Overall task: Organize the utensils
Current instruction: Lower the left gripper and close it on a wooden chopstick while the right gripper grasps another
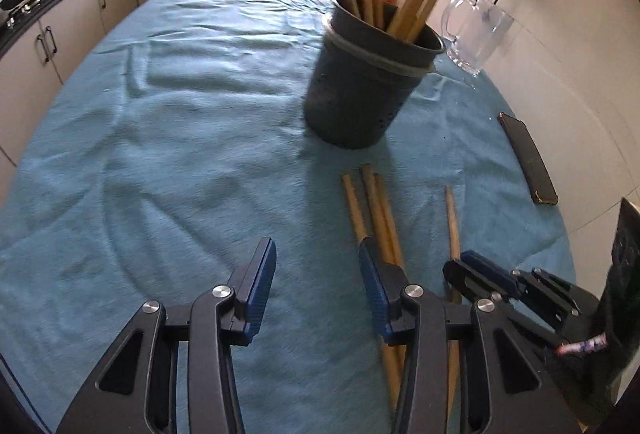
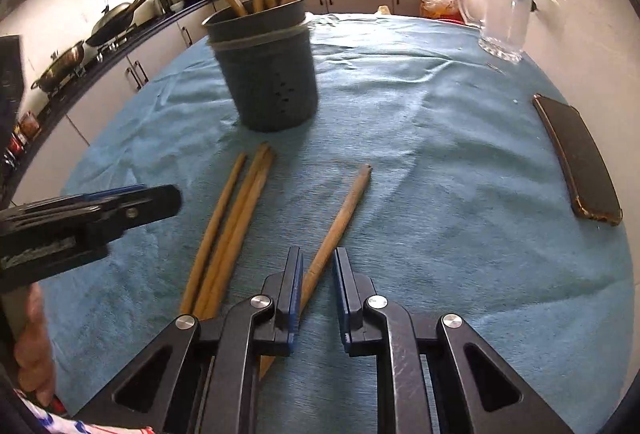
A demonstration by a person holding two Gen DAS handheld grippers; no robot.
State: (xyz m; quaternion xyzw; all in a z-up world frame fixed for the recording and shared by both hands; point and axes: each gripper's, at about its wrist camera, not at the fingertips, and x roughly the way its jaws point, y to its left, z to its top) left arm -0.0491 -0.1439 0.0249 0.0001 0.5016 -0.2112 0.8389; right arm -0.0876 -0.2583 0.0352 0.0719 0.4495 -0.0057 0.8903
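Task roughly half done, judging by the sticks: several chopsticks stand already in the dark holder on the blue-clothed desk, four more lie loose in front of it. Of those, three chopsticks bunched side by side, plus one lone chopstick a little apart on their right, all pointing roughly toward the holder. Right claw down at the desk, straddling the lone chopstick near its thicker end, jaws narrowed to a slim gap with the stick running slantwise between them; left pad looks to touch it, right pad not clearly on it, so no firm grip to be claimed. Left claw open wider and empty, hovering low, its right finger over the bunch of three, its left finger over bare cloth. Left to do, by this reading: lift each of the four and drop it into the holder. Glass mug and phone lie well apart at the desk's right edge, out of the way.
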